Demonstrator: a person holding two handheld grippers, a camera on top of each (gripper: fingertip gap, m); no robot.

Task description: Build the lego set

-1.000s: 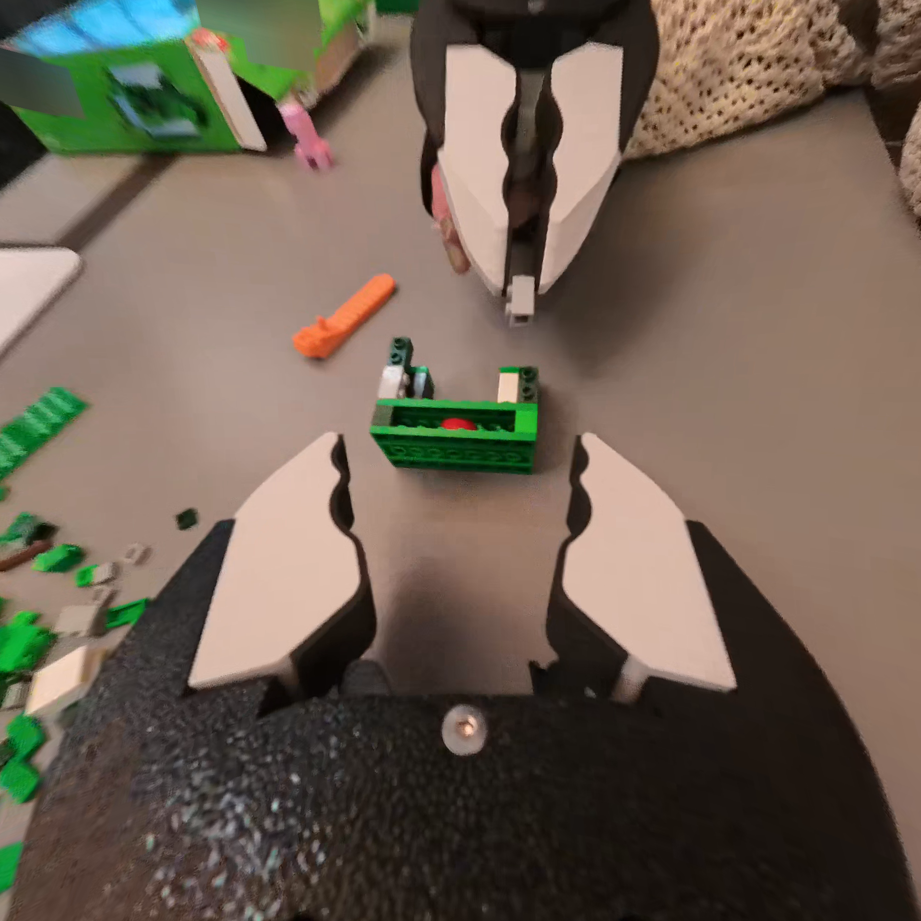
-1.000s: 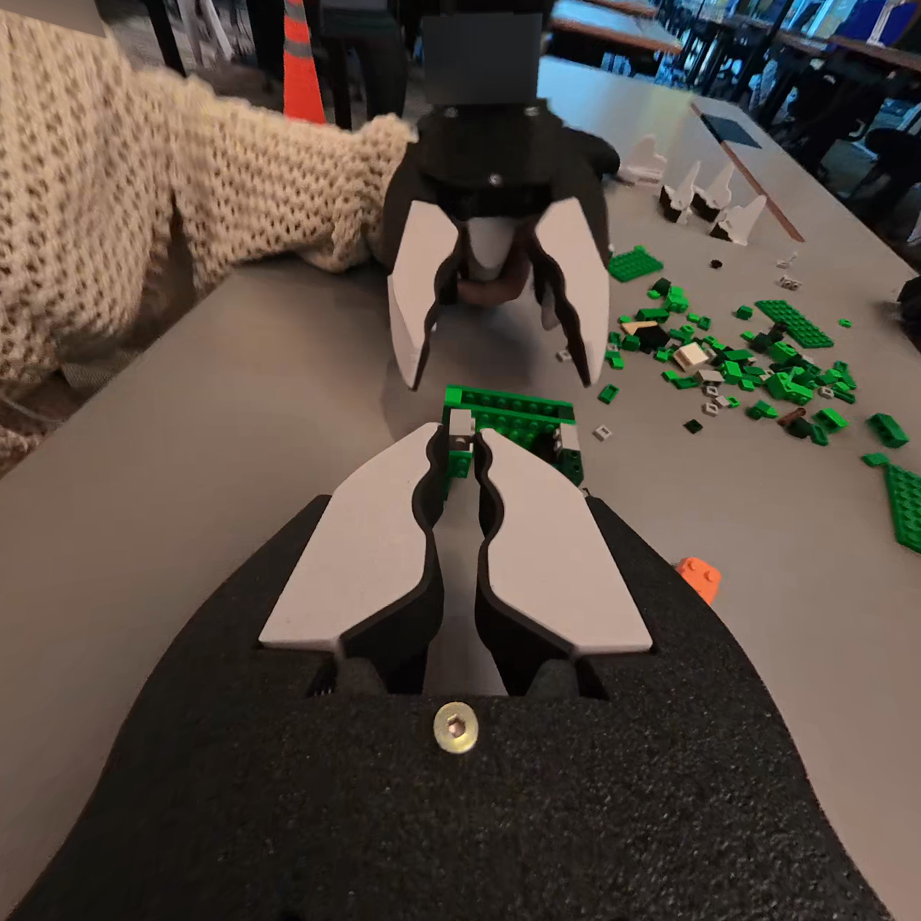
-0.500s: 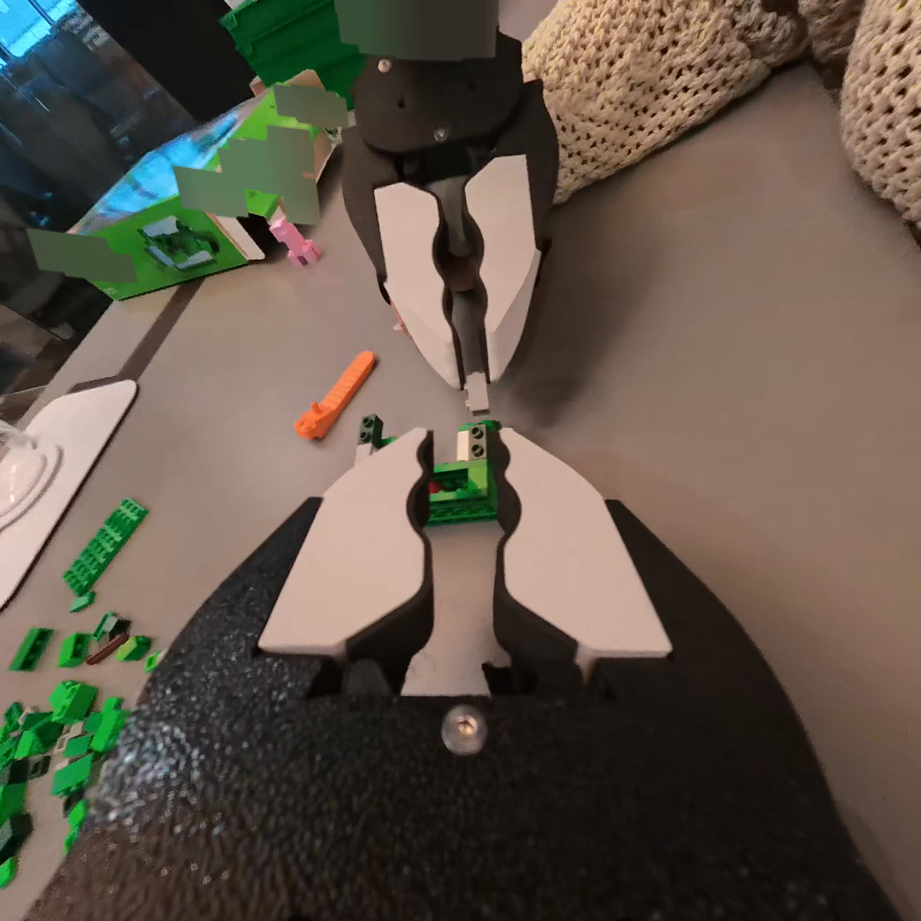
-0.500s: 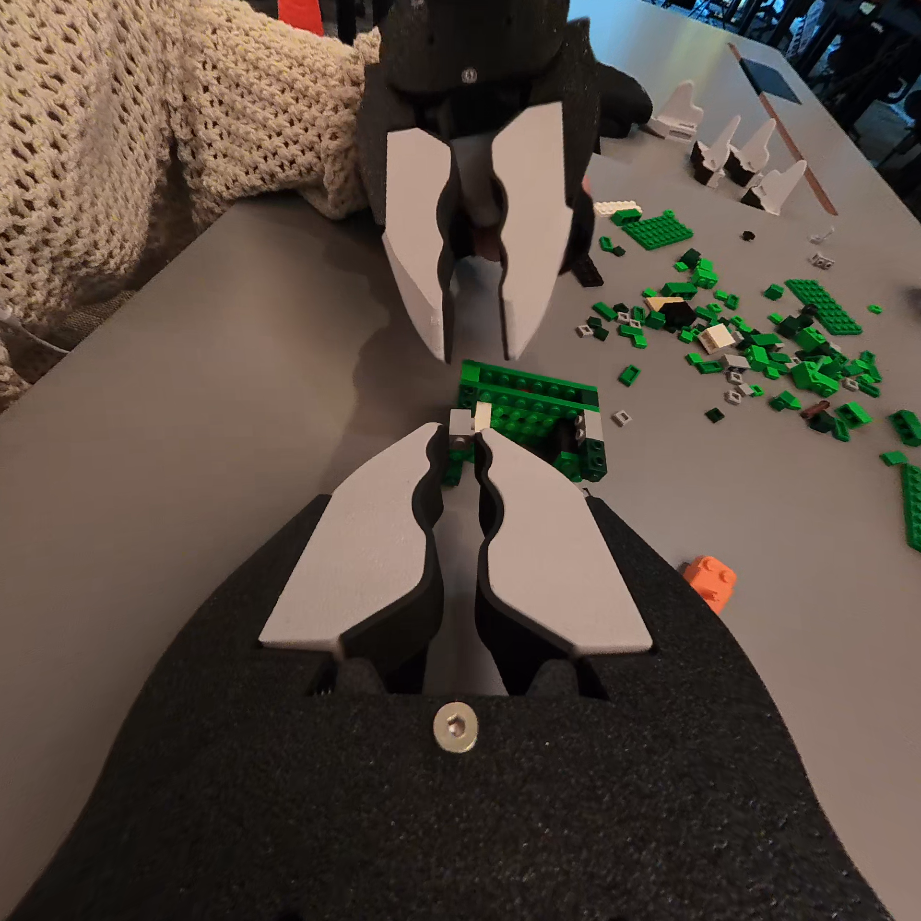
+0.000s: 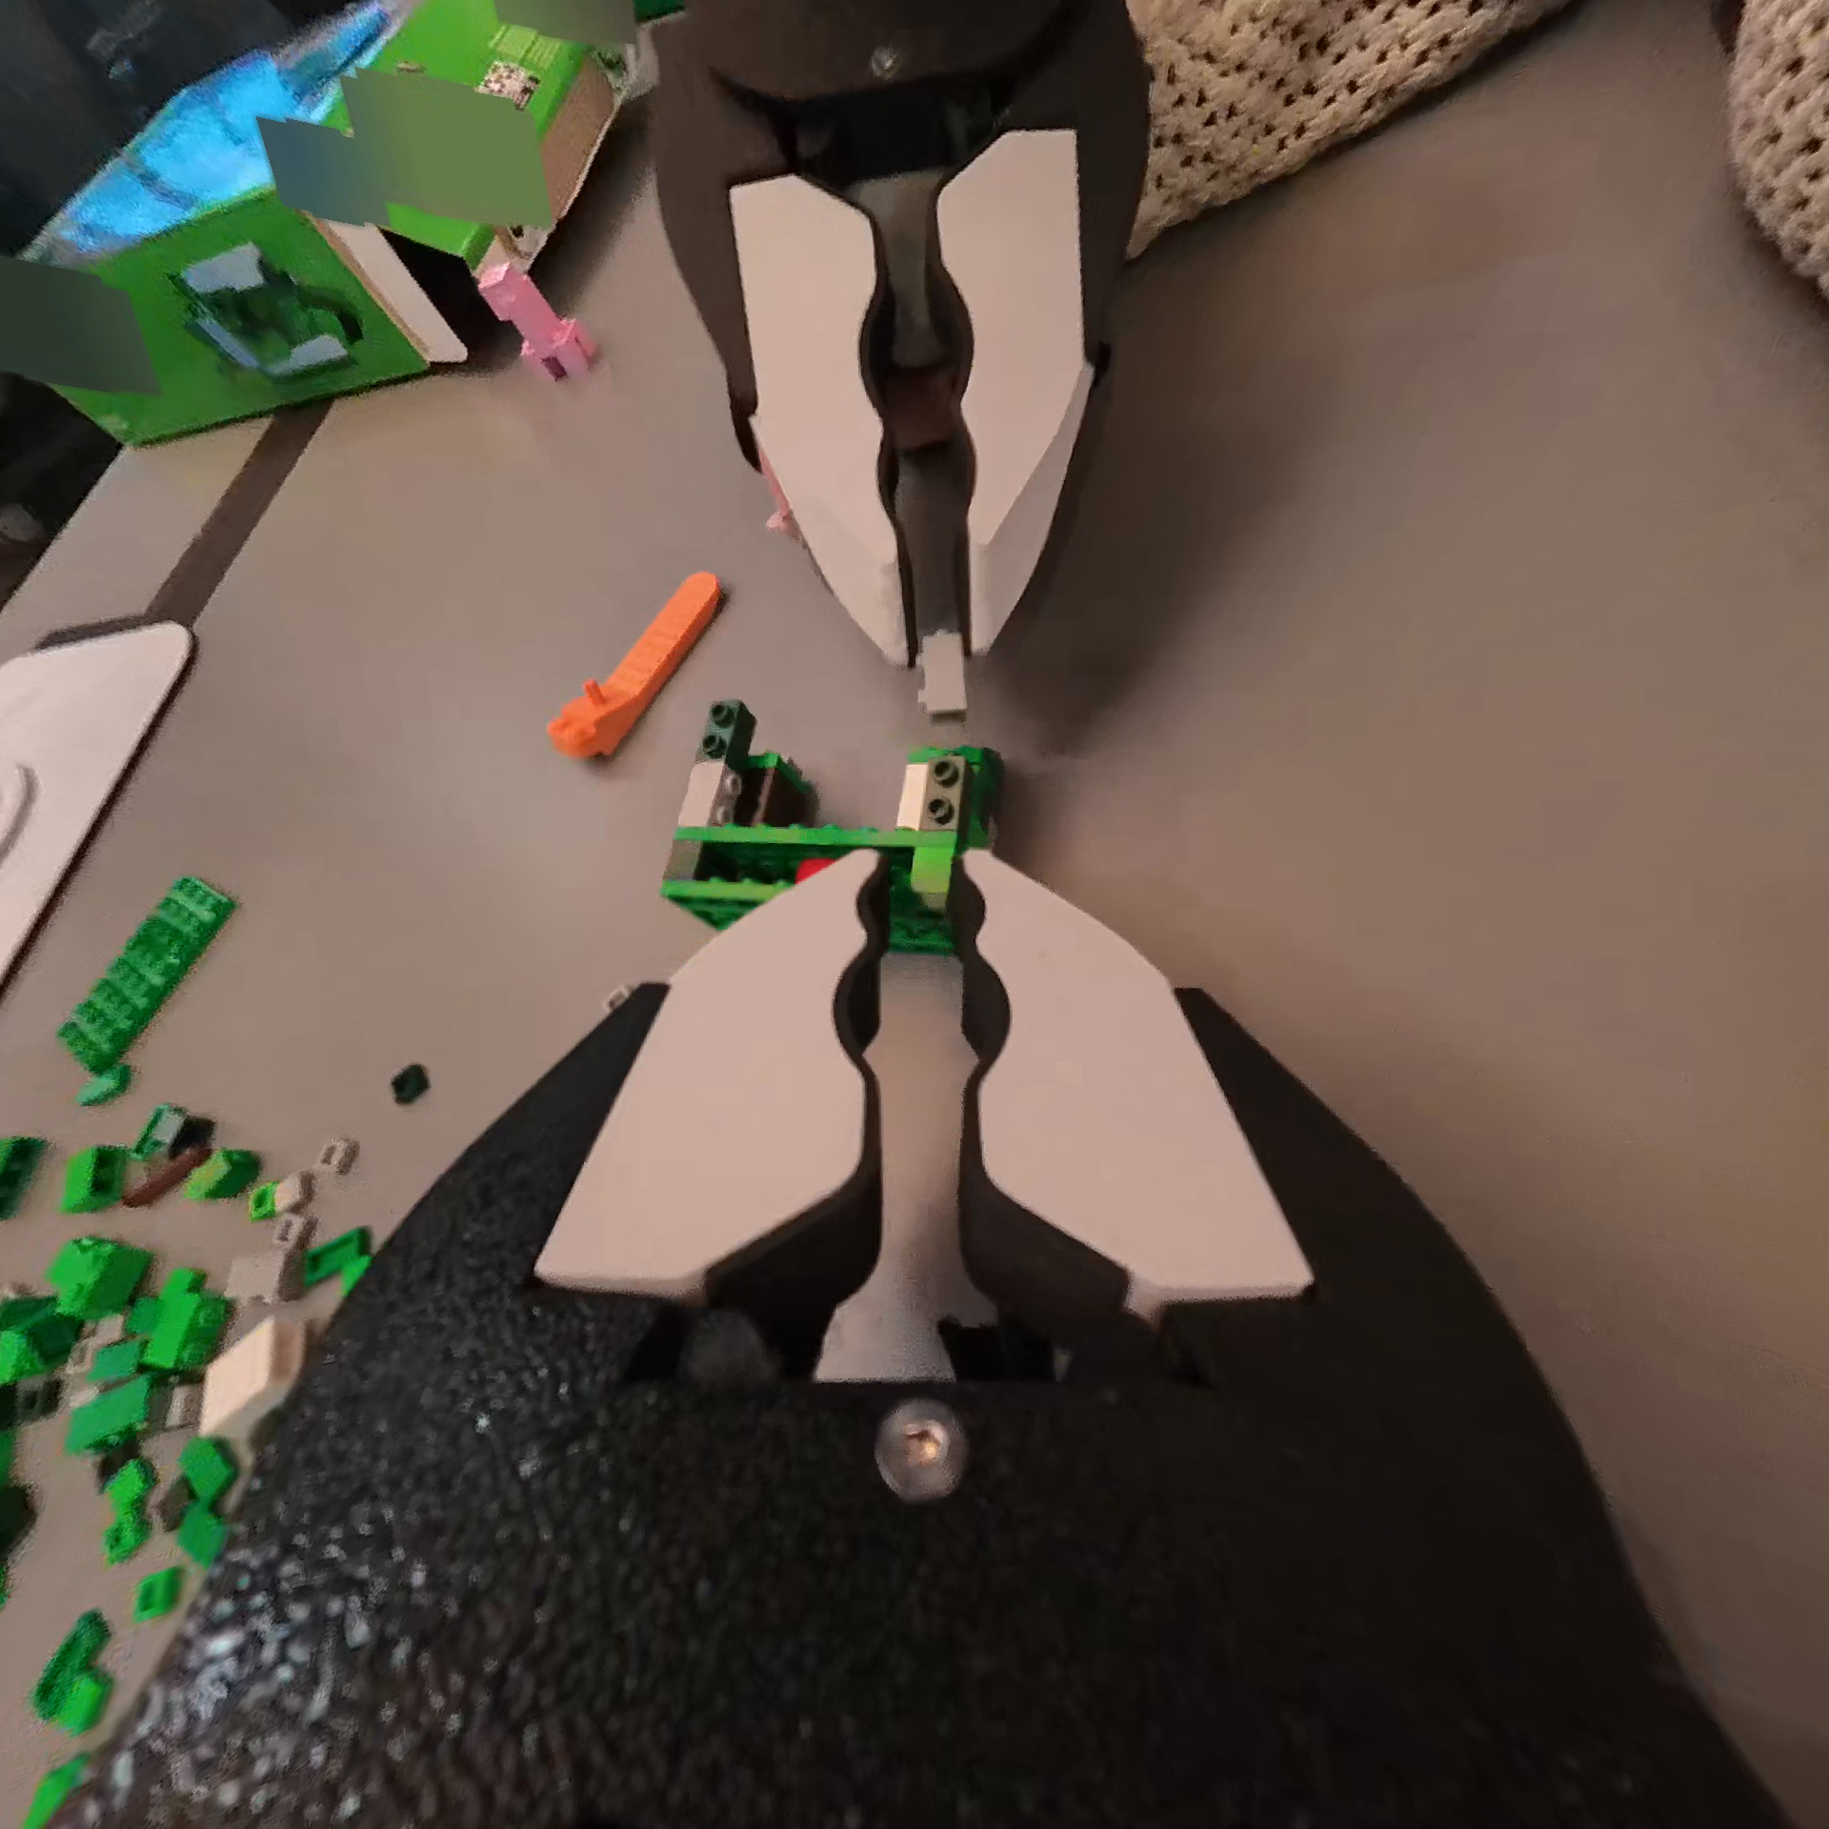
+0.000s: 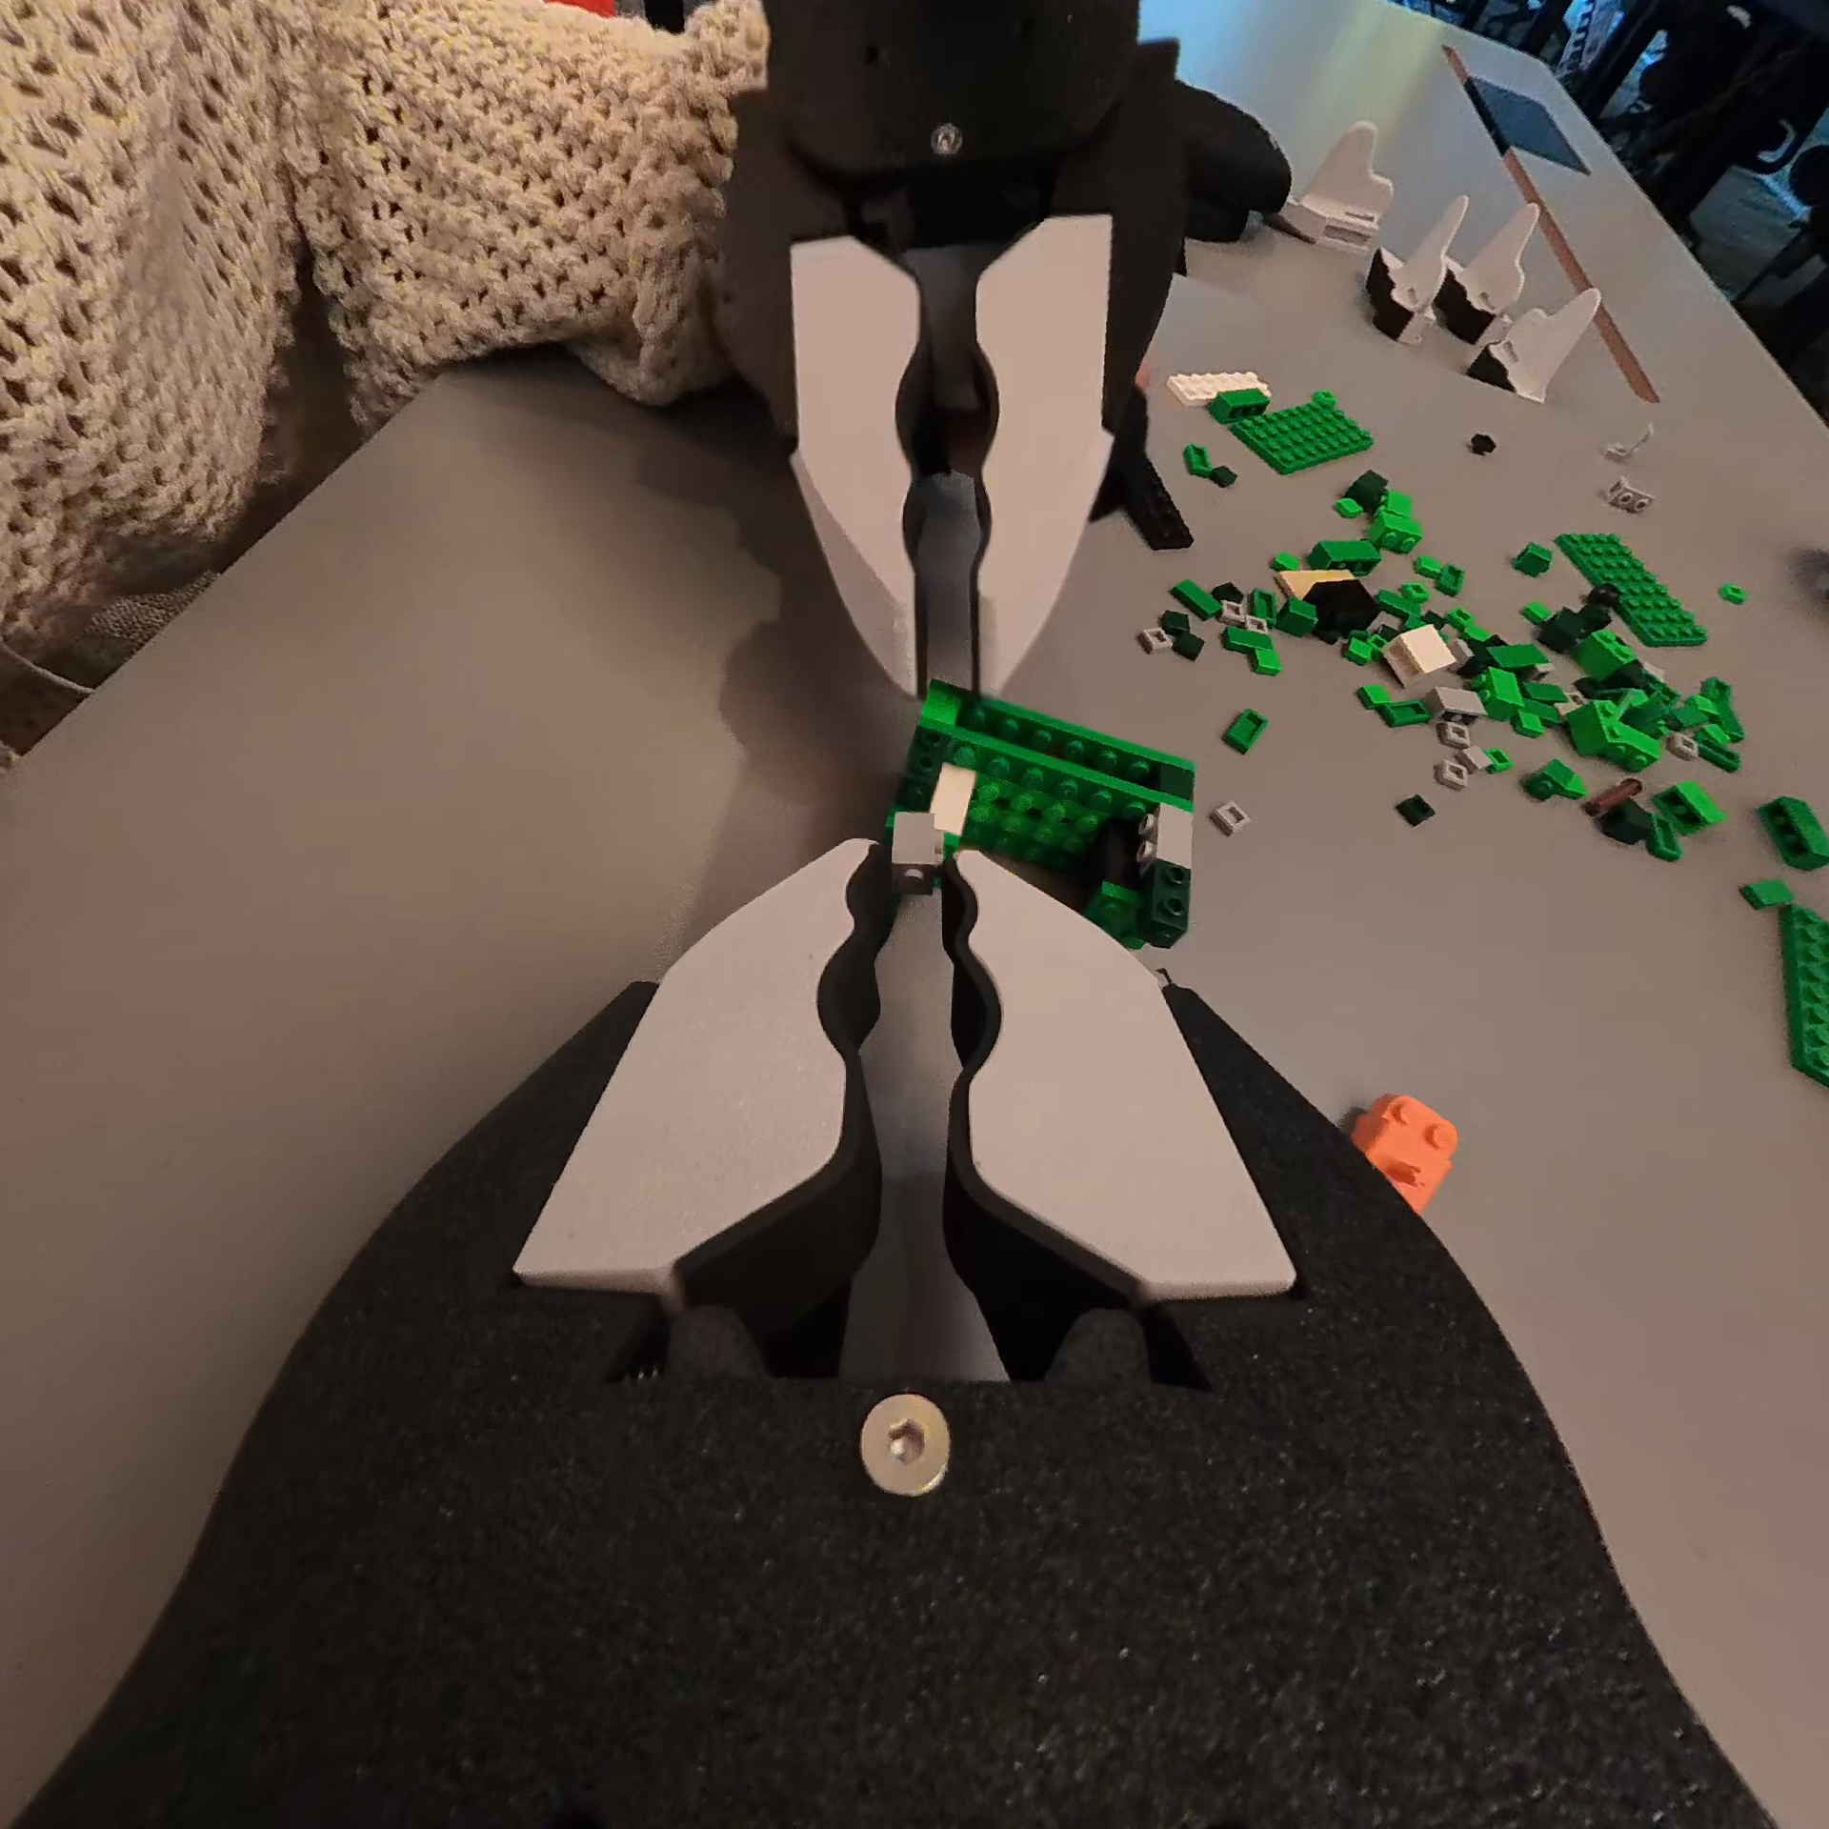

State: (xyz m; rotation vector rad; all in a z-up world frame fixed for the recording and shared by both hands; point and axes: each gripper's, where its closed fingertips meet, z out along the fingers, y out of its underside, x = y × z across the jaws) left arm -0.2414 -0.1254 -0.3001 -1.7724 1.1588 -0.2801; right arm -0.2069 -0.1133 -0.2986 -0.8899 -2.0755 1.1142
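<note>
A green lego build [image 5: 772,851] with grey, white and dark green bricks on its corners sits mid-table; it also shows in the right wrist view [image 6: 1059,792]. My left gripper [image 5: 920,876] is shut on the build's right end wall, and the right wrist view shows it [image 6: 945,683] at the far corner. My right gripper [image 6: 913,866] is shut on a small grey brick [image 6: 915,853] and holds it just above the build's near corner. From the left wrist view, the right gripper [image 5: 935,653] points down with the grey brick [image 5: 942,683] at its tips, a little behind the white corner brick.
An orange brick separator [image 5: 638,668] lies left of the build. Loose green and grey pieces [image 6: 1514,673] are scattered beside it, with a long green plate [image 5: 148,975]. A green box [image 5: 247,297] and a pink figure [image 5: 539,322] stand behind. A knit sleeve [image 6: 297,247] rests at the table edge. About 5 cm separates my left fingertips from my right.
My left gripper went from open in front of the build to shut on its end wall. My right gripper has brought the grey brick closer to the build's corner.
</note>
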